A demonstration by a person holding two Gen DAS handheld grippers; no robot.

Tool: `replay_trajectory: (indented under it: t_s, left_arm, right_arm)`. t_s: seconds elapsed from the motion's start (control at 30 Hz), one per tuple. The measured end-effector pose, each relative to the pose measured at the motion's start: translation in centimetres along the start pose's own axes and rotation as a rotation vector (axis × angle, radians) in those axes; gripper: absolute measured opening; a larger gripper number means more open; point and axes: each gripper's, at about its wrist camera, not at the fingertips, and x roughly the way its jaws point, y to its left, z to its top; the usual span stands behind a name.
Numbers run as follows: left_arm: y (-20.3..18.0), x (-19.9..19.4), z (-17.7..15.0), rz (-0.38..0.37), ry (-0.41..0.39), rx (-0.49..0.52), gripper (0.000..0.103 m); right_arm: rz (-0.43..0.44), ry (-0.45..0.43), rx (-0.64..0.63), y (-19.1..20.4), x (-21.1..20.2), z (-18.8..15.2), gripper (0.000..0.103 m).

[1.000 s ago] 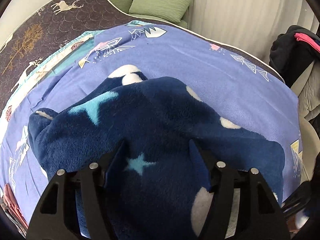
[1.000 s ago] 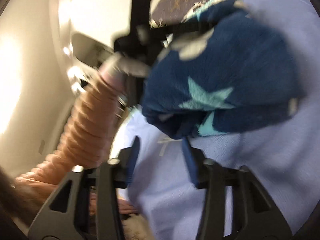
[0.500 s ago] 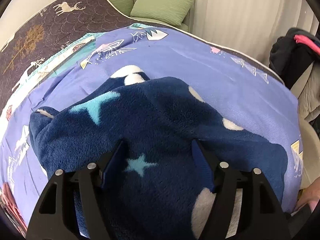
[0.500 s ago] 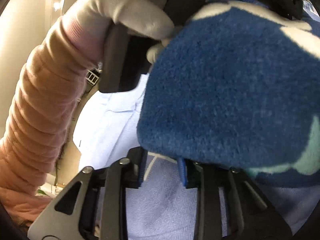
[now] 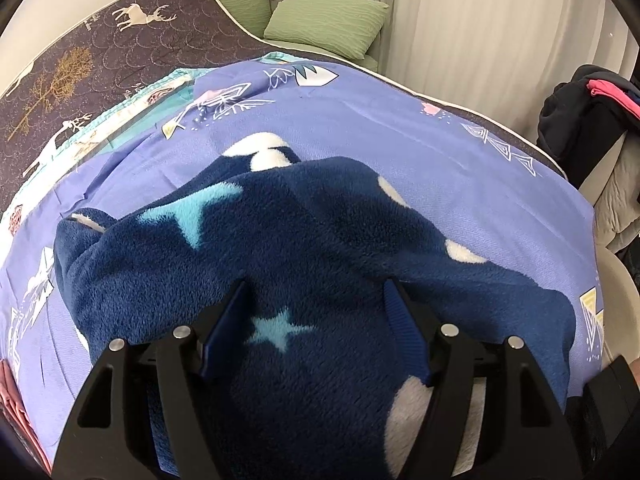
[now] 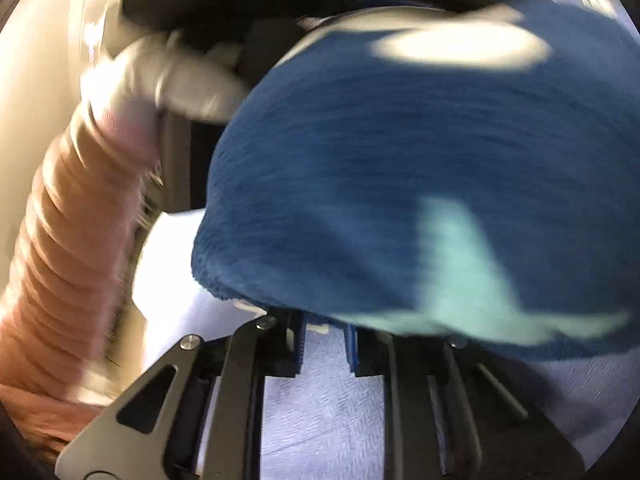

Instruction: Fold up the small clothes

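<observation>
- Fleece, navy with pale stars: the small garment [image 5: 320, 248] lies bunched mid-sheet on the blue bedsheet [image 5: 400, 120], ready for folding.
- My left gripper [image 5: 316, 320] presses spread fingers down at 6 o'clock, gripping nothing, I judge as an anchor.
- My right gripper [image 6: 326, 344] has just been closing under the hem; whether it pinches fleece I cannot tell.
- Long axis runs 8 to 4 o'clock.

We see a navy fleece garment [image 5: 320, 240] with light-blue stars and white spots on a periwinkle bedsheet [image 5: 380, 120] printed with white geometric shapes. Behind lie a dark deer-patterned mattress [image 5: 120, 40] and a green pillow [image 5: 324, 20].
</observation>
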Motion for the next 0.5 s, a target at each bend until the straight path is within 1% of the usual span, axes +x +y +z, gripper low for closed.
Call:
replay_trajectory:
  t_s: [0.03, 0.07, 0.1, 0.13, 0.17, 0.2, 0.23, 0.27, 0.33, 0.4, 0.43, 0.47, 0.5]
  left_arm:
    - [0.0, 0.0, 0.0, -0.001, 0.001, -0.003, 0.071]
    - [0.0, -0.1, 0.0, 0.000, -0.002, -0.004, 0.071]
    - [0.0, -0.1, 0.0, 0.001, -0.004, -0.006, 0.071]
    - [0.1, -0.1, -0.1, 0.002, -0.006, -0.007, 0.071]
    - [0.0, -0.2, -0.1, 0.002, -0.009, -0.007, 0.071]
    - [0.1, -0.2, -0.2, 0.001, -0.012, -0.009, 0.071]
    - [0.1, -0.2, -0.2, 0.000, -0.016, -0.011, 0.071]
    - [0.1, -0.2, -0.3, -0.001, -0.018, -0.011, 0.071]
    - [0.1, -0.2, -0.3, -0.001, -0.018, -0.010, 0.071]
    - [0.1, -0.2, -0.3, 0.003, -0.019, -0.007, 0.071]
    - [0.1, -0.2, -0.3, 0.002, -0.019, -0.007, 0.071]
    - [0.1, -0.2, -0.3, 0.001, -0.019, -0.007, 0.071]
    - [0.2, -0.1, -0.3, -0.001, -0.018, -0.008, 0.071]
  right_arm:
    - [0.005, 0.019, -0.010, 0.1, 0.1, -0.1, 0.017]
    - [0.033, 0.057, -0.015, -0.2, -0.2, -0.1, 0.017]
    - [0.050, 0.075, -0.005, -0.9, -0.7, -0.3, 0.010]
    - [0.047, 0.082, 0.016, -1.8, -1.5, -0.5, 0.006]
    - [0.018, 0.068, 0.026, -2.7, -2.3, -0.7, 0.000]
    - [-0.041, 0.023, 0.038, -4.0, -4.0, -1.2, 0.000]
    - [-0.047, 0.002, 0.058, -4.9, -4.7, -1.3, 0.000]
    - [-0.057, -0.041, 0.125, -6.9, -6.4, -1.8, 0.000]
    - [-0.121, -0.110, 0.209, -9.6, -9.0, -3.0, 0.000]
    - [-0.126, -0.154, 0.298, -11.6, -10.9, -4.0, 0.000]
    - [-0.143, -0.172, 0.312, -11.9, -11.6, -4.0, 0.000]
    - [-0.141, -0.177, 0.303, -11.4, -12.2, -4.0, 0.003]
    - [-0.127, -0.179, 0.286, -10.2, -12.4, -4.0, 0.003]
